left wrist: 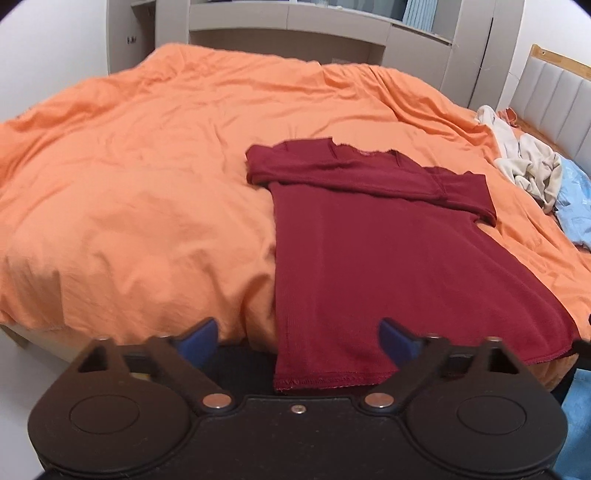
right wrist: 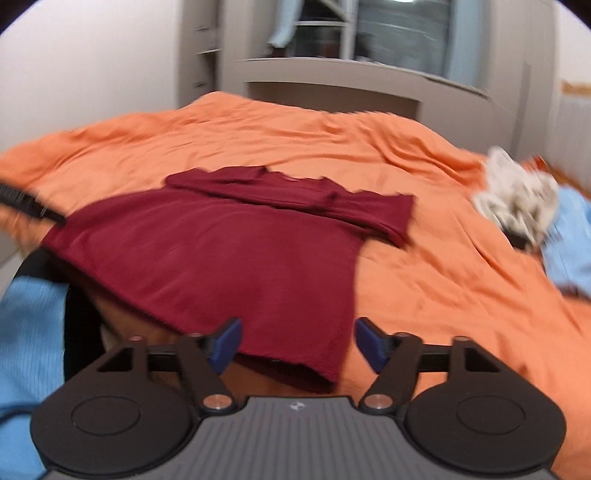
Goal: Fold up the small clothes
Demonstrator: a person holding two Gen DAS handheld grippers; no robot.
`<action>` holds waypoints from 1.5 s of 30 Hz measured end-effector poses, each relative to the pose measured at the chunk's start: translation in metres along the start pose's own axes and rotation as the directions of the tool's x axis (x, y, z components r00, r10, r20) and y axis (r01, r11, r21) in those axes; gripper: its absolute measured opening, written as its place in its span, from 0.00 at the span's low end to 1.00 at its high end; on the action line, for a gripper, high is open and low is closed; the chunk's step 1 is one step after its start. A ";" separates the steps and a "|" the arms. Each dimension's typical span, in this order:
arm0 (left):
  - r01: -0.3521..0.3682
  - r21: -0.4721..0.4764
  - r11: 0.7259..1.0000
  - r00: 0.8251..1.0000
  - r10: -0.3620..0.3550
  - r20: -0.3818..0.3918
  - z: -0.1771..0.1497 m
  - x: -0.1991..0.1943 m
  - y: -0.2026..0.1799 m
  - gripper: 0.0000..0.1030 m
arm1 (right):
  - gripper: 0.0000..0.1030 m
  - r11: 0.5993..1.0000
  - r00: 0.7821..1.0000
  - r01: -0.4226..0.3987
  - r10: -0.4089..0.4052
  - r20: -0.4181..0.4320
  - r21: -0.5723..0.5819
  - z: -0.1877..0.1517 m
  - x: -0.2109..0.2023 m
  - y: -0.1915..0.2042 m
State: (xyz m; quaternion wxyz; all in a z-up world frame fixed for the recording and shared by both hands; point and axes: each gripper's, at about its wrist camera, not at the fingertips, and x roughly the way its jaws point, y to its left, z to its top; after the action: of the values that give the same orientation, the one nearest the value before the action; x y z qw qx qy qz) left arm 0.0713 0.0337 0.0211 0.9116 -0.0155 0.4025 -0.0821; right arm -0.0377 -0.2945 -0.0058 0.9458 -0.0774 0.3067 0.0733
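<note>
A dark red T-shirt [left wrist: 369, 236] lies flat on the orange bedcover [left wrist: 147, 177], its hem hanging over the near edge of the bed and its sleeves folded across the top. My left gripper [left wrist: 299, 336] is open just in front of the hem's left corner, blue pads wide apart and gripping nothing. In the right wrist view the same T-shirt [right wrist: 229, 251] spreads over the bedcover [right wrist: 443, 288]. My right gripper [right wrist: 297, 345] stands open over the hem's right corner, with cloth lying between the pads but not pinched.
A heap of cream and white clothes [left wrist: 528, 162] and a light blue garment [left wrist: 576, 206] lie at the bed's right side. A grey headboard shelf [left wrist: 288, 33] stands behind. A light blue sleeve [right wrist: 29, 332] shows at lower left. The right wrist view is motion-blurred.
</note>
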 end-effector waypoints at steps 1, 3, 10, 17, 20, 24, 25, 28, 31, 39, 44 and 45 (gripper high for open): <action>-0.007 0.007 1.000 1.000 0.007 0.011 0.000 -0.002 -0.002 0.97 | 0.84 0.999 1.000 -0.005 0.005 -0.005 -0.032 0.000 0.002 0.007; -0.023 0.027 0.999 0.999 0.022 0.029 -0.001 -0.006 -0.008 0.99 | 0.88 0.995 1.000 -0.005 0.003 -0.025 -0.095 -0.002 0.006 0.021; -0.102 0.063 0.993 0.994 0.100 0.043 0.000 -0.006 -0.027 0.99 | 0.92 0.955 0.992 0.094 -0.112 -0.050 -0.281 -0.011 0.029 0.059; -0.041 0.054 0.998 0.999 0.040 0.018 0.003 -0.002 -0.042 0.99 | 0.77 0.909 0.986 0.155 -0.169 -0.002 -0.387 -0.023 0.047 0.080; -0.036 0.060 0.998 0.999 0.035 0.016 0.005 -0.001 -0.047 0.99 | 0.68 0.924 0.992 0.129 -0.126 0.031 -0.360 -0.023 0.042 0.078; -0.041 0.059 0.997 0.999 0.040 0.016 0.006 0.001 -0.050 0.99 | 0.18 0.960 0.997 0.065 -0.054 0.048 -0.272 -0.015 0.033 0.065; -0.039 0.056 0.998 0.999 0.038 0.014 0.006 0.001 -0.050 0.99 | 0.16 0.965 0.997 0.061 -0.048 0.055 -0.255 -0.013 0.031 0.063; -0.041 0.050 0.998 0.999 0.041 0.012 0.006 0.002 -0.049 0.99 | 0.15 0.983 0.997 0.004 0.010 0.080 -0.183 -0.004 0.024 0.052; -0.051 0.056 0.997 0.998 0.049 0.035 0.003 0.001 -0.048 0.99 | 0.14 0.995 0.991 -0.085 0.090 0.103 -0.054 0.008 0.021 0.032; 0.044 0.168 0.985 0.983 -0.073 0.171 -0.032 -0.012 -0.056 0.99 | 0.09 0.977 0.981 -0.172 0.158 0.116 0.127 0.031 0.025 -0.005; 0.059 0.263 0.963 0.974 -0.114 0.197 -0.050 -0.013 -0.072 0.99 | 0.09 0.971 0.977 -0.202 0.190 0.099 0.128 0.036 0.031 -0.012; 0.050 0.282 0.958 0.973 -0.111 0.204 -0.053 -0.014 -0.075 0.99 | 0.09 0.972 0.976 -0.208 0.199 0.090 0.107 0.035 0.030 -0.010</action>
State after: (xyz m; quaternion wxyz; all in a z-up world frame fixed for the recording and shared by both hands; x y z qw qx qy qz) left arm 0.0132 -0.0364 0.0025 0.9393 0.0859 0.2839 -0.1724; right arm 0.0085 -0.2947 0.0053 0.9476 0.0126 0.2793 0.1548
